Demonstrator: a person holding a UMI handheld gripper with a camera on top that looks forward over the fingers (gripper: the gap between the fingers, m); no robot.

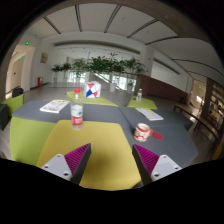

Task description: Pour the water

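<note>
Hovering above a desk of yellow, green and grey panels, the gripper holds its jaws wide apart, with nothing clamped between them and nothing touching either one. Both magenta pads face inward across an open gap, and only the bare yellow panel shows through that gap.

Beyond the left finger, well ahead of its tip, a red can stands upright on the desk near the seam where the yellow panel meets the grey one. Its long axis is vertical and its top points straight up. Beyond the right finger, on the grey part, a second red and white container sits with its long axis leaning away from vertical; it appears tipped or lying on its side, though which way its mouth faces cannot be told. The two containers are well apart from each other, and both are clear of the jaws.

Farther back on the desk lie a stack of papers or a book to the left, a red, white and blue object near the middle and a flat white sheet to the right. Behind the desk runs a row of green plants beneath a white panelled ceiling.
</note>
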